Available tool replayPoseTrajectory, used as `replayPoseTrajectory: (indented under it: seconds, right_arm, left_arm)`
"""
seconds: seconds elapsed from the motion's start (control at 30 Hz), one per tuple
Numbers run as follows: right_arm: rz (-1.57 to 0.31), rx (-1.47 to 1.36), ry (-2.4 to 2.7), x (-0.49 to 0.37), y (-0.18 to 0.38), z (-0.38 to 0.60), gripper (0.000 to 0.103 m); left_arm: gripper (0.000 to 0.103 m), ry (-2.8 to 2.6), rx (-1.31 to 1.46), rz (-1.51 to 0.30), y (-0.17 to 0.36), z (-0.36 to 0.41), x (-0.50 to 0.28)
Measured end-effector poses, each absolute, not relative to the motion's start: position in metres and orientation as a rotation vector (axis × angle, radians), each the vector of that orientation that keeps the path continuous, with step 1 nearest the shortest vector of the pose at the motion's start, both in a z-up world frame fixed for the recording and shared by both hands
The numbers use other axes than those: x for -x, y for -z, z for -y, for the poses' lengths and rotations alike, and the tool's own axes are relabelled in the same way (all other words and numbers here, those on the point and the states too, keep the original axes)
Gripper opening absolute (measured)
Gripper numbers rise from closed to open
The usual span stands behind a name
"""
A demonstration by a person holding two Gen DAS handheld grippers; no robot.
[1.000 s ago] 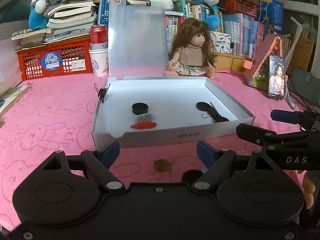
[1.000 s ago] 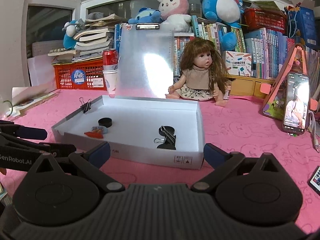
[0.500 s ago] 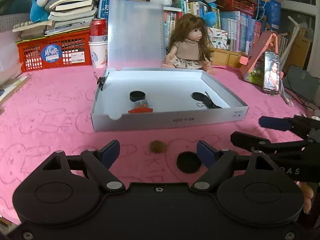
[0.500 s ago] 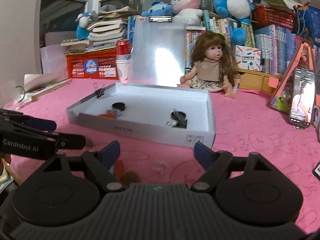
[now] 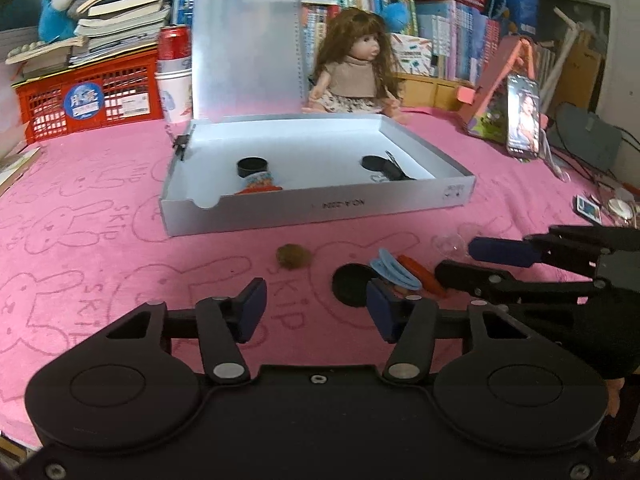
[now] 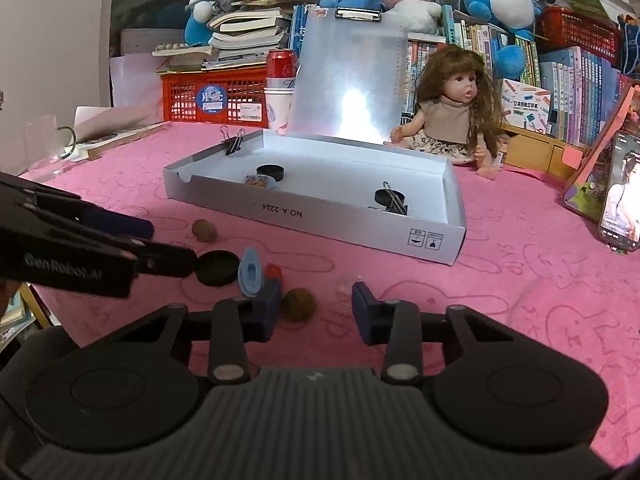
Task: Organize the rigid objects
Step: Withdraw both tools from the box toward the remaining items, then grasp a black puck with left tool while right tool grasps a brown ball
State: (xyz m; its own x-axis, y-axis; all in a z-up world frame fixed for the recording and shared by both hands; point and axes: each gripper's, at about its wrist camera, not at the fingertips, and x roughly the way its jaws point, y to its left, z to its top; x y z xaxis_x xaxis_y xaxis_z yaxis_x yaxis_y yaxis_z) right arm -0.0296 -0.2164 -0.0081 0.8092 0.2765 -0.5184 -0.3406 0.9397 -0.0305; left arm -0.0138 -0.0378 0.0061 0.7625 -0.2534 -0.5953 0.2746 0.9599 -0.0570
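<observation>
Small items lie on the pink cloth in front of the white box (image 5: pixel 320 208): a black disc (image 5: pixel 350 286), a blue oval piece (image 5: pixel 394 274), an orange piece (image 5: pixel 424 280) and a brown ball (image 5: pixel 294 257). My left gripper (image 5: pixel 316 314) hovers low over bare cloth, its jaws closing with nothing between them; the disc lies just past its right finger. My right gripper (image 6: pixel 316 312) is also closing. A second brown ball (image 6: pixel 298 304) sits just ahead of its tips beside the left pad, untouched. The box (image 6: pixel 320 216) holds a black cap (image 6: pixel 270 172) and a binder clip (image 6: pixel 390 200).
The left gripper's fingers (image 6: pixel 160 258) reach in from the left, tips at the black disc (image 6: pixel 216 268). A doll (image 6: pixel 456 120), a phone on a stand (image 6: pixel 622 196), a red crate (image 5: pixel 88 96), a can on cups (image 5: pixel 174 72) and books ring the back. A clear dome (image 6: pixel 348 284) lies on the cloth.
Both grippers have drawn back from the box and sunk toward the cloth, and both pairs of jaws have narrowed. The disc, blue piece, orange piece and a second brown ball have come into view.
</observation>
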Motion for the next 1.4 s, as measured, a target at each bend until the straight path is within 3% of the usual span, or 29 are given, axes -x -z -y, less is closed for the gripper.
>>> replayPoseTrajectory:
  seconds: [0.13,0.6,0.67,0.7,0.97,1.2,1.4]
  right_arm:
    - [-0.533,0.127,-0.345,0.031,0.008,0.214,0.032]
    - [-0.535,0.082,-0.322,0.031,0.014,0.227,0.035]
    - [-0.529,0.076,-0.320,0.031,0.016,0.226,0.043]
    - [-0.524,0.073,-0.319,0.030,0.017,0.225,0.052]
    - [-0.481,0.126,-0.274,0.029,0.023,0.216,0.060]
    - [-0.463,0.110,-0.279,0.031,0.026,0.217,0.060]
    - [-0.421,0.087,-0.296,0.036,0.022,0.218,0.043]
  left_arm:
    - [0.046,0.298,-0.042,-0.642,-0.003,0.045,0.013]
    - [0.044,0.287,-0.081,-0.616,0.008,0.063,0.008]
    - [0.045,0.281,-0.084,-0.609,0.009,0.064,0.008]
    - [0.045,0.278,-0.088,-0.605,0.010,0.064,0.008]
    - [0.045,0.265,-0.065,-0.584,0.012,0.057,0.007]
    - [0.045,0.263,-0.089,-0.568,0.014,0.059,0.006]
    - [0.045,0.267,-0.088,-0.569,0.013,0.060,0.001]
